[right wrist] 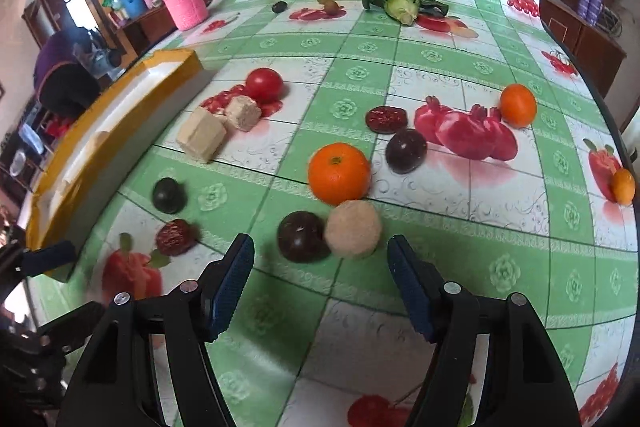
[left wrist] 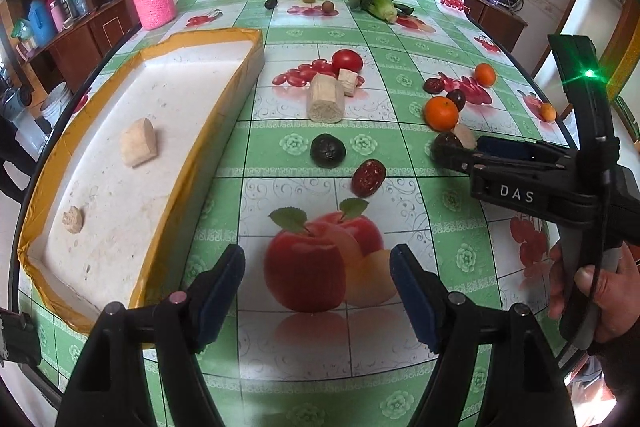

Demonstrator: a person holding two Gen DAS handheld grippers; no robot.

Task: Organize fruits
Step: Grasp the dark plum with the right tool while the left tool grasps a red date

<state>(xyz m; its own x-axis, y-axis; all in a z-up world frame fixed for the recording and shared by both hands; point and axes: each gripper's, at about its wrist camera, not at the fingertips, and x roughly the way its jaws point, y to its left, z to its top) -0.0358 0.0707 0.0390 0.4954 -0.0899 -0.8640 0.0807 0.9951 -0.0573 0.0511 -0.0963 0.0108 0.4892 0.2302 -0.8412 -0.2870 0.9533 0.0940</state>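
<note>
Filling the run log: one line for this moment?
left gripper: open, empty | right gripper: open, near beige round piece and dark fruit | tray: two beige pieces

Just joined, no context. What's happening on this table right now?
A person is sorting items on a fruit-print tablecloth with two hand-held grippers. The right hand-held gripper is open, hovering just short of a dark plum and a beige round chunk in front of a large orange. The left hand-held gripper is open, holding nothing. The yellow-edged foam tray holds two beige chunks; most of the fruit lies loose.
</note>
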